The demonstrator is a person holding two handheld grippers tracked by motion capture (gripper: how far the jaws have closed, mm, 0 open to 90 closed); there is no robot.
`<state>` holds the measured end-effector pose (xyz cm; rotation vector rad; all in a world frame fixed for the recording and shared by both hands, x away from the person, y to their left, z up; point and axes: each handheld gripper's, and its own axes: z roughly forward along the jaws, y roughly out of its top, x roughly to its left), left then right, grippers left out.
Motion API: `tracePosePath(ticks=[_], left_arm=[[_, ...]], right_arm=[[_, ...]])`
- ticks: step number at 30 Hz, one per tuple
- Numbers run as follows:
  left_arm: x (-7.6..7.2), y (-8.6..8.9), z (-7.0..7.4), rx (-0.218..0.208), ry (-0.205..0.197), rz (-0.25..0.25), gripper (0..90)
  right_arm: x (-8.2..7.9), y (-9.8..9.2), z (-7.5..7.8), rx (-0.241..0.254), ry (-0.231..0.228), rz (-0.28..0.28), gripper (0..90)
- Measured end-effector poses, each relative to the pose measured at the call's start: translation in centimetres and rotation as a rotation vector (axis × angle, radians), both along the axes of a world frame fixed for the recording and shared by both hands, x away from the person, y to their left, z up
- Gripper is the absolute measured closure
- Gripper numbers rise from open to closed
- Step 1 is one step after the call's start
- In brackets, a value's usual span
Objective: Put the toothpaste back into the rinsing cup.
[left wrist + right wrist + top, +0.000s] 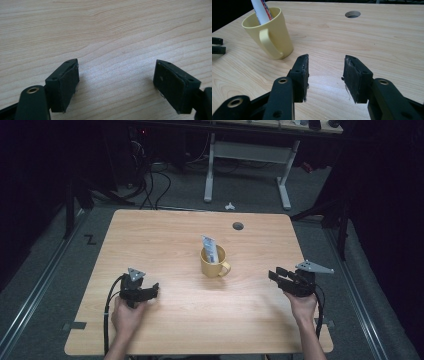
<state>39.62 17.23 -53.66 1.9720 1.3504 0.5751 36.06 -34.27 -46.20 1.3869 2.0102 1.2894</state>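
Both grippers rested apart and empty on the wooden table, with the yellow mug between them.

I observed the left gripper (152, 291) held in the left hand (128, 316) near the front-left of the table (170, 235). In the left gripper view its jaws stood wide apart over bare wood grain, gripping nothing. I observed the right gripper (276, 273) held in the right hand (302, 306) near the table's right edge. In the right gripper view its jaws were moderately parted, with bare table between the pads (302, 72) and nothing held. The yellow mug (214, 263) stood upright near the table centre, handle toward the front-right, well apart from both grippers. A white tube (210, 248) with printed markings stood inside it, leaning and projecting above the rim. A round hole (238, 226) sat in the tabletop behind the mug.
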Motion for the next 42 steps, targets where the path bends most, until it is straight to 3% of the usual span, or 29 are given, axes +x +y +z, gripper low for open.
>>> tracePosePath(ticks=[23,42], left_arm=[[0.0,0.0,0.0,0.000,0.000,0.000,21.1],[0.0,0.0,0.0,0.000,0.000,0.001,21.1]], right_arm=[[0.3,0.8,-1.2,-0.031,0.029,0.006,55.8],[1.2,0.8,-3.4,-0.040,0.072,-0.017,55.9]])
